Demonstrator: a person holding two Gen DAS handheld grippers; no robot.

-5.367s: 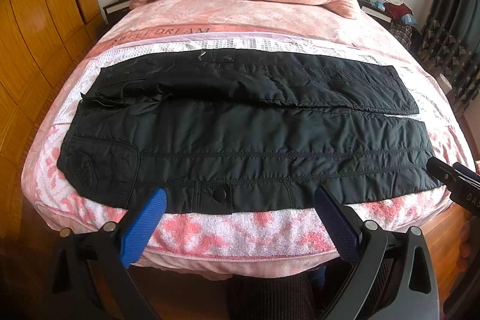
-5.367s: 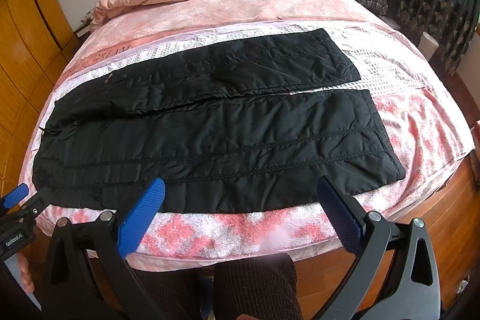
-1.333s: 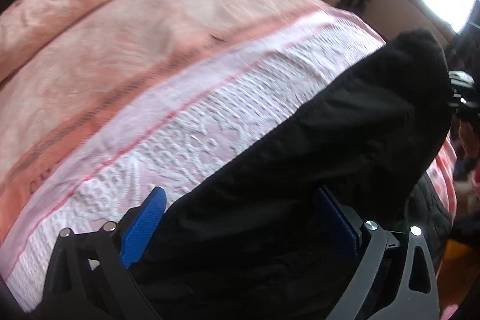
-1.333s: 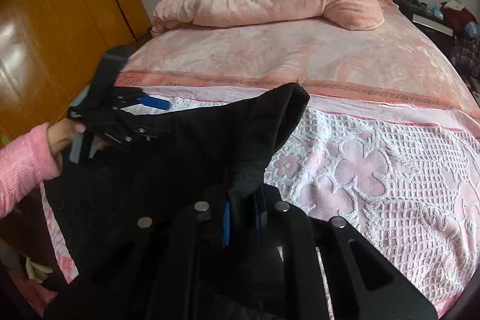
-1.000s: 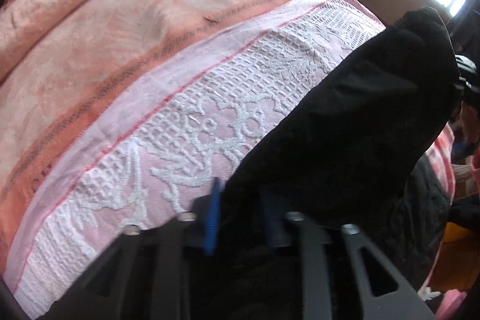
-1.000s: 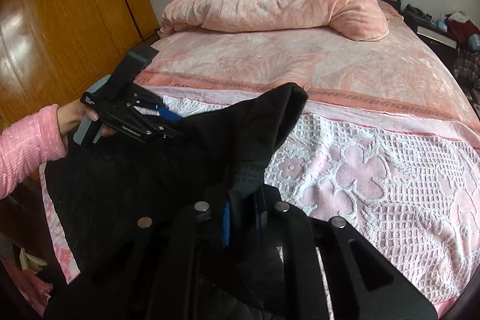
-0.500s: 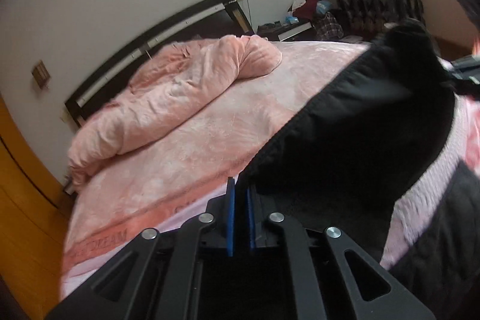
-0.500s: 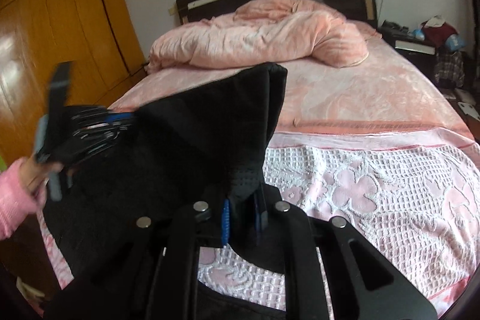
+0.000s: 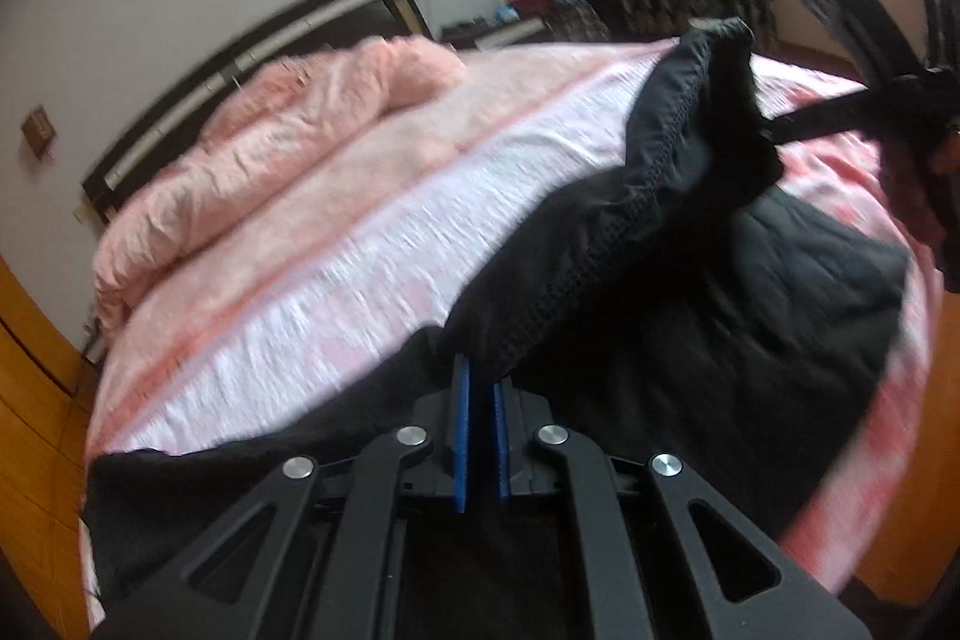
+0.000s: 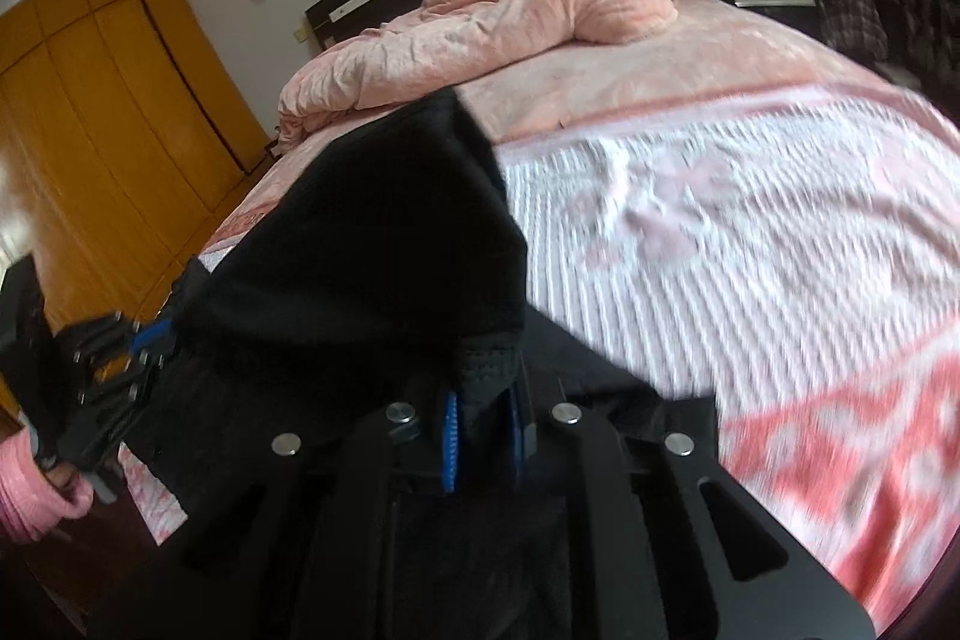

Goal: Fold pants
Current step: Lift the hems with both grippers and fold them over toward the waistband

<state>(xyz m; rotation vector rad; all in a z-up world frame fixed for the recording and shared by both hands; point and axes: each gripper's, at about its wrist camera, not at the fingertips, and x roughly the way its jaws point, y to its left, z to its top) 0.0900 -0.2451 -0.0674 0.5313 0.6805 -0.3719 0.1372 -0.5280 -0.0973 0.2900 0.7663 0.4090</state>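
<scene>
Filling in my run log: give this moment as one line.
step: fold lift | left gripper: shut on pants | right gripper: shut on pants | pants: edge raised over bed

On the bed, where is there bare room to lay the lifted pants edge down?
Free: the white-and-pink blanket between the black pants and the heaped pink duvet. Crowded: the near edge, where the pants lie bunched under the left gripper and right gripper.

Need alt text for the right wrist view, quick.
Right gripper, jaws shut on black pants, lifts their edge over a pink bed. The left gripper pinches the same edge at far left, held by a hand in a pink sleeve.
</scene>
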